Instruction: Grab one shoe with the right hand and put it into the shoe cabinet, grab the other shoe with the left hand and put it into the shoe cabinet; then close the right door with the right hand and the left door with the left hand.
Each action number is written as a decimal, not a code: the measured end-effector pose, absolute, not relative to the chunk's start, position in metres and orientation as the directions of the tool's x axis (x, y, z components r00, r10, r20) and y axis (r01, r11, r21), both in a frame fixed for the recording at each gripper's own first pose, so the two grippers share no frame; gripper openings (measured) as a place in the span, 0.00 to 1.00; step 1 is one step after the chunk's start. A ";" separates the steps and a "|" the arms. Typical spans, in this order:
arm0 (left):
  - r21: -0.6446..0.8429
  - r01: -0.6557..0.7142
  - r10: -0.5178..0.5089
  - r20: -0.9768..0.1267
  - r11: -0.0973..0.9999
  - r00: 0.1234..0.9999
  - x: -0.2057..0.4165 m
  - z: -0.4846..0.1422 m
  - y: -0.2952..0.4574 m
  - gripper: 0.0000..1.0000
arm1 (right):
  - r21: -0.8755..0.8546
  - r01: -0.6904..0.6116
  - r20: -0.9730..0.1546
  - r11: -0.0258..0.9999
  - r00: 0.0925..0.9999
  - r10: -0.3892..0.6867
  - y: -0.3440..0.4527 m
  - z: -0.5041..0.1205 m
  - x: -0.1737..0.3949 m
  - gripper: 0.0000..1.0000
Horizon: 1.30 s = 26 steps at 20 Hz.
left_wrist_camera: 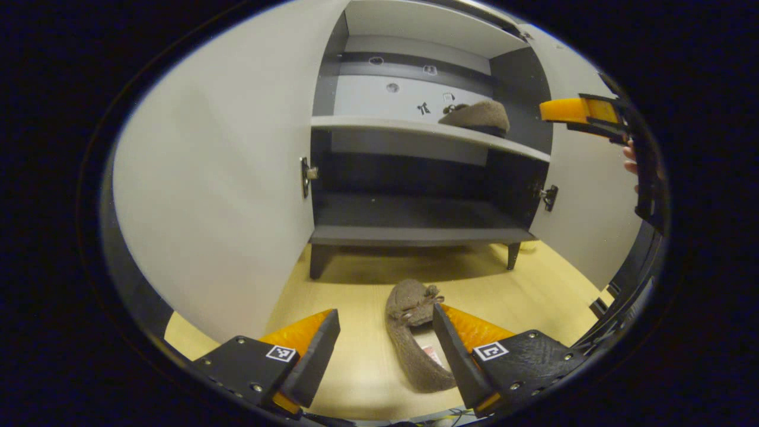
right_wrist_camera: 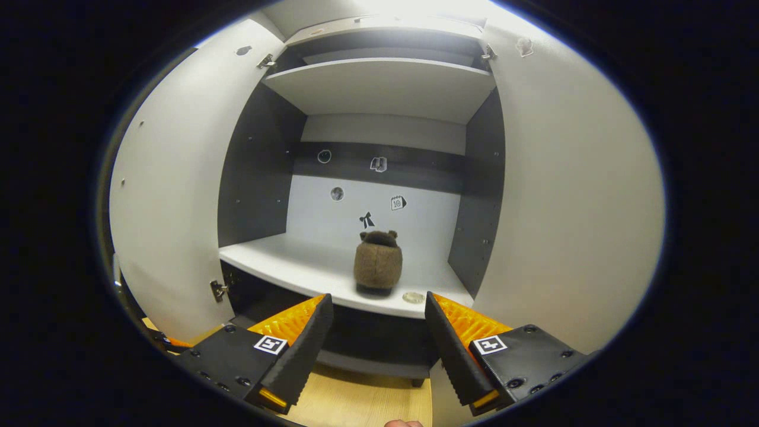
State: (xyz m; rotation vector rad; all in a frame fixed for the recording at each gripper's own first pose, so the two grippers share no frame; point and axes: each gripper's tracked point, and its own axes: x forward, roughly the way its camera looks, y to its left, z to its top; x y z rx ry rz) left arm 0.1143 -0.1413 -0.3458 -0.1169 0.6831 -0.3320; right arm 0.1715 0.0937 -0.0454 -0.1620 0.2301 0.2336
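Now the left gripper (left_wrist_camera: pixel 385 350) is wide open and holds nothing. It hangs low over the second shoe (left_wrist_camera: pixel 413 332), which lies on the floor (left_wrist_camera: pixel 533 296) in front of the shoe cabinet (left_wrist_camera: pixel 415 234). The right gripper (right_wrist_camera: pixel 375 344) is wide open too, just in front of the cabinet. The first shoe (right_wrist_camera: pixel 378 264) sits on the shelf (right_wrist_camera: pixel 284 261). One shoe is in; the other shoe and both doors are left. Small stickers dot the cabinet's back wall, too tiny to read.

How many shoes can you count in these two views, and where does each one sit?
2. One shoe rests on the cabinet's middle shelf; the other shoe lies on the floor before the cabinet, between the left tool's fingers.
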 end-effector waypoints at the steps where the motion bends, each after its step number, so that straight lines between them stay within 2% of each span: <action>1: -0.219 0.265 -0.344 -0.621 0.939 0.704 0.111 -0.356 -0.147 0.92 | -0.133 -0.254 -0.264 0.958 0.941 0.213 0.091 -0.054 0.161 0.98; 8: -0.236 0.251 -0.340 -0.760 0.939 0.554 0.106 -0.418 -0.170 0.92 | -0.096 -0.264 -0.418 0.960 0.886 0.202 0.076 -0.108 0.090 0.98; 9: -0.235 0.255 -0.339 -0.773 0.938 0.536 0.104 -0.425 -0.172 0.99 | -0.094 -0.265 -0.436 0.960 0.878 0.200 0.073 -0.112 0.083 0.98; 10: -0.220 0.262 -0.331 -0.781 0.940 0.530 0.104 -0.431 -0.173 0.97 | -0.095 -0.261 -0.449 0.961 0.873 0.193 0.070 -0.116 0.078 0.98; 12: -0.205 0.285 -0.330 -0.789 0.936 0.518 0.101 -0.436 -0.176 0.78 | -0.103 -0.254 -0.465 0.962 0.867 0.180 0.062 -0.120 0.069 0.98; 13: -0.200 0.291 -0.329 -0.793 0.936 0.514 0.099 -0.438 -0.177 0.86 | -0.106 -0.252 -0.469 0.962 0.866 0.175 0.059 -0.121 0.065 0.98; 16: -0.196 0.293 -0.326 -0.798 0.936 0.507 0.095 -0.443 -0.185 0.33 | -0.113 -0.242 -0.462 0.964 0.871 0.165 0.055 -0.118 0.058 0.98; 17: -0.153 0.274 -0.280 -0.807 0.950 0.520 0.097 -0.442 -0.178 0.31 | -0.115 -0.243 -0.460 0.963 0.873 0.165 0.055 -0.117 0.056 0.97; 19: -0.160 0.260 -0.282 -0.787 0.952 0.549 0.104 -0.436 -0.181 0.03 | -0.125 -0.247 -0.452 0.961 0.876 0.167 0.057 -0.115 0.052 0.98; 23: -0.239 0.273 -0.359 -0.720 0.932 0.594 0.125 -0.403 -0.186 0.02 | -0.118 -0.247 -0.435 0.962 0.884 0.173 0.059 -0.109 0.048 0.98; 26: -0.224 0.281 -0.356 -0.679 0.933 0.641 0.142 -0.374 -0.179 0.01 | -0.118 -0.262 -0.426 0.958 0.884 0.190 0.062 -0.107 0.045 0.98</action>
